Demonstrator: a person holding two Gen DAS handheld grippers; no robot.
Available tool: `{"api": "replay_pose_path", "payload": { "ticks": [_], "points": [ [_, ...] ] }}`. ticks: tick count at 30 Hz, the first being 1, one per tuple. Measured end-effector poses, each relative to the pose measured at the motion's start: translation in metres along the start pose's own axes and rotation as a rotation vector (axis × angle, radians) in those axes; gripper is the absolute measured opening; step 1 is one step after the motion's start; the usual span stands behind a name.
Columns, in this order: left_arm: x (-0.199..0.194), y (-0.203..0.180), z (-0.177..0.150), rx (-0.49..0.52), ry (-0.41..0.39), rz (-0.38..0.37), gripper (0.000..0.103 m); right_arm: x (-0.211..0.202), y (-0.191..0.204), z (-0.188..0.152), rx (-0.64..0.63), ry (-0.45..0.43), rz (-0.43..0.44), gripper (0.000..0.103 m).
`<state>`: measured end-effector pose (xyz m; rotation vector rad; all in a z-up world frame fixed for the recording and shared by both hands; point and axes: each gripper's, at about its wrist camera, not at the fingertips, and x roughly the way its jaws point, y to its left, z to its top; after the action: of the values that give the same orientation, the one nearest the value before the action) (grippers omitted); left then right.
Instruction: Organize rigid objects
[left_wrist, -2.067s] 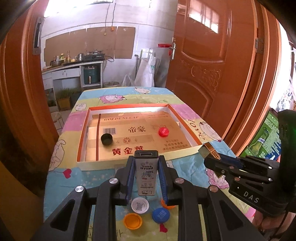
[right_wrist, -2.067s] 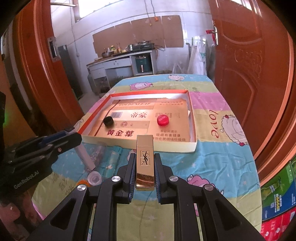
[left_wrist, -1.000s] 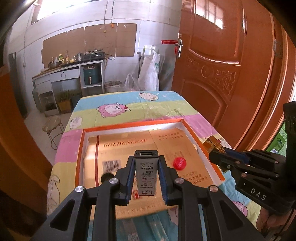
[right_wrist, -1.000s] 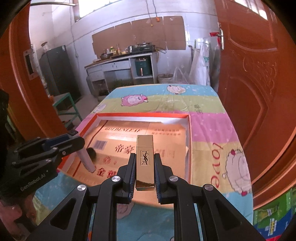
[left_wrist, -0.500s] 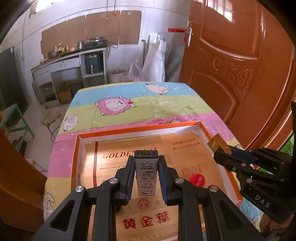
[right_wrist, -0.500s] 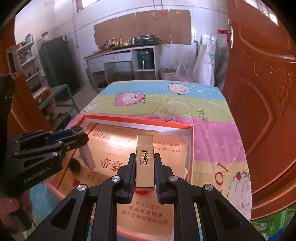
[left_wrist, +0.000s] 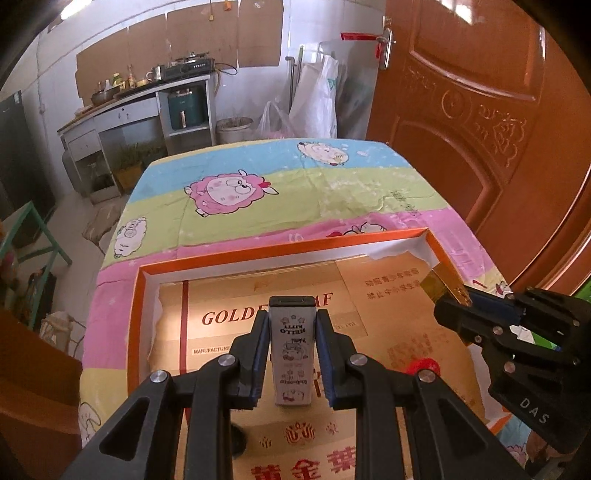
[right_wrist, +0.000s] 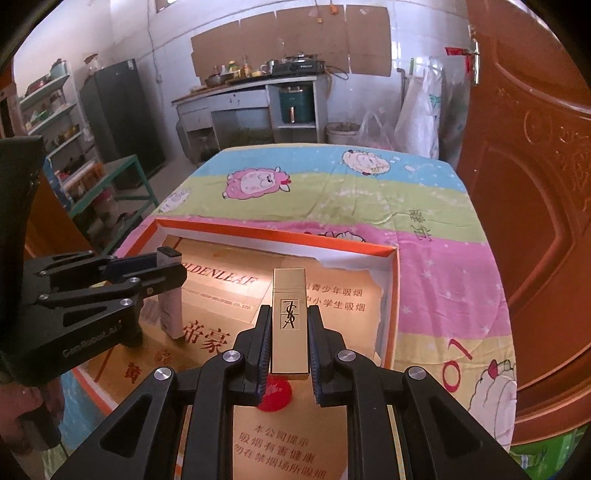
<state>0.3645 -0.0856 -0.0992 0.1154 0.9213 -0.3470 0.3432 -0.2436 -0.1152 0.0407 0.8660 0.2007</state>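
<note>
- The left gripper (left_wrist: 291, 354) is carrying a small silver, cartoon-printed rectangular case (left_wrist: 292, 350) over the shallow orange-rimmed cardboard tray (left_wrist: 280, 248) on the counter; its jaws are clamping the case's two narrow sides.
- The case is pointing its long axis away from the camera, dark slotted end forward. It is looking light, stiff and smooth, so the mid-body grip is seeming the safest hold.
- A flat red plastic bottle cap (right_wrist: 274, 396) is lying on the tray's printed gold liner, below the right gripper.
- The right gripper (right_wrist: 290, 328) is holding a slim gold metallic lipstick case (right_wrist: 290, 321), jaws clenched on its long sides, axis pointing forward over the tray. It is appearing rigid, glossy and likely slippery.
</note>
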Motion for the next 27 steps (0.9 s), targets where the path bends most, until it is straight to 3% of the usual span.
{"api": "replay_pose_path", "payload": {
  "ticks": [10,23,27],
  "points": [
    [0.044,0.006,0.005,-0.016,0.081,-0.018,0.025,0.035,-0.007,0.009,-0.017,0.057,-0.008,0.018],
    [0.055,0.014,0.003,-0.053,0.094,-0.042,0.025,0.057,-0.005,0.008,-0.024,0.121,-0.032,0.018],
    [0.055,0.013,0.004,-0.047,0.094,-0.038,0.026,0.062,-0.006,0.008,-0.025,0.143,-0.048,0.023]
  ]
}}
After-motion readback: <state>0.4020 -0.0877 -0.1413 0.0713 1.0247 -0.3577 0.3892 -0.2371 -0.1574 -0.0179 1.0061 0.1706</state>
